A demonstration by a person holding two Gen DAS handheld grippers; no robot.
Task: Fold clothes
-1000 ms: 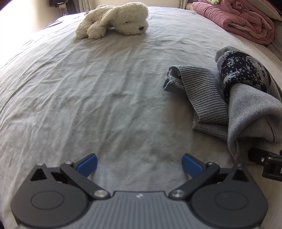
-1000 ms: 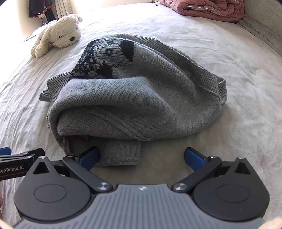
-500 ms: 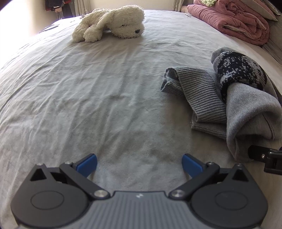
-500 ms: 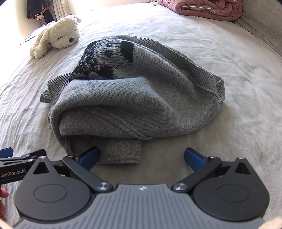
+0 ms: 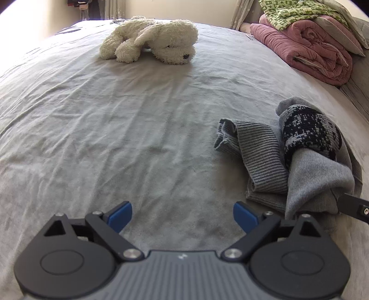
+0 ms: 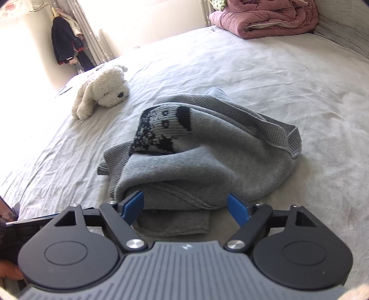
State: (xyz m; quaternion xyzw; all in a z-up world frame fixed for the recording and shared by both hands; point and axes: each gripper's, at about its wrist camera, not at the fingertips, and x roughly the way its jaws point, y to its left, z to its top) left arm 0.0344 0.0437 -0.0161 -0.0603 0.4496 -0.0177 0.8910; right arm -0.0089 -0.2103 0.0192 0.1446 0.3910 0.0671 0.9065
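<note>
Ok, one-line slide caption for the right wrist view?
Open right gripper poised at the near edge of a crumpled grey sweater on the bed, plush dog behind.

We see only a sliver of the right tool [image 5: 355,208] at the left wrist view's right edge, fingers out of frame. The crumpled grey knit sweater with black pattern [image 5: 306,161] hides its own lower layers; its right side runs toward that edge. The folded pink quilt [image 6: 267,18] is cropped by the top edge in the right wrist view.
</note>
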